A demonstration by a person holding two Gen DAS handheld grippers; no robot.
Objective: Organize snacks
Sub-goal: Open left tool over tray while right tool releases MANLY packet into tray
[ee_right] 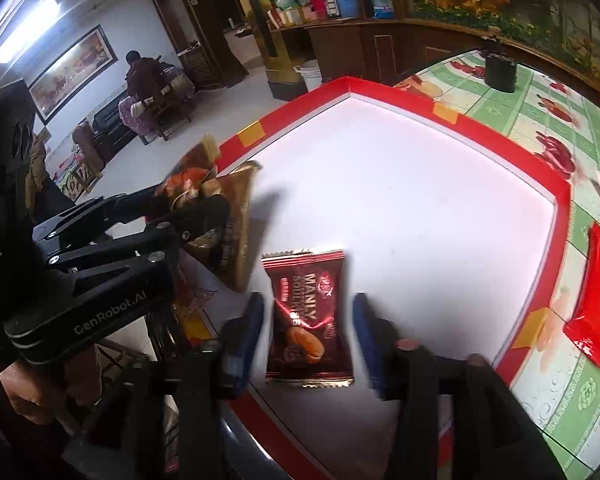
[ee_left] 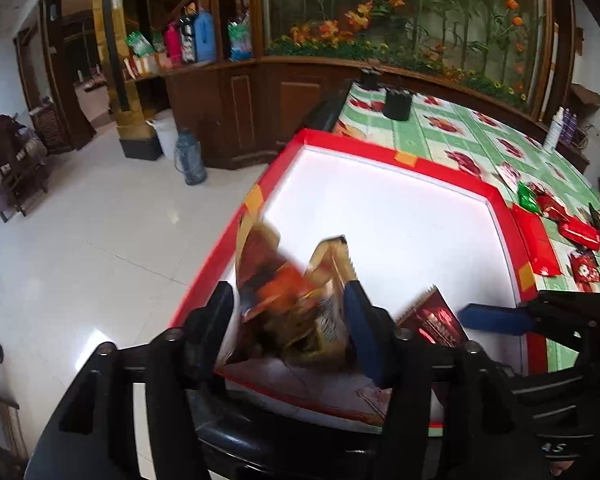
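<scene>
1. Snacks: a dark red packet (ee_right: pixel 309 316) lies flat on the white floor of the red-edged tray (ee_right: pixel 452 118), near its front edge; I read "MANLY" on it, the smaller print is too fine for me.
2. My right gripper (ee_right: pixel 308 332) stands with its blue fingers (ee_right: pixel 246 340) apart, one on each side of this packet; neither pad presses it, so I hold nothing there.
3. A gold and orange packet (ee_left: pixel 296 300) is between the fingers of my left gripper (ee_left: pixel 288 320); it is blurred, and its lower part is hidden behind the fingers; the fingers are partly open, and I cannot tell if the pads touch it.
4. In the left wrist view only a corner of the dark red packet (ee_left: pixel 432 316) shows.
5. More red packets (ee_left: pixel 536 240) and a green one (ee_left: pixel 527 197) lie on the flowered tablecloth (ee_left: pixel 440 132) outside the tray, to its right; some are cut off by the picture edge.
6. A person sits far in the room, too small to make out.
</scene>
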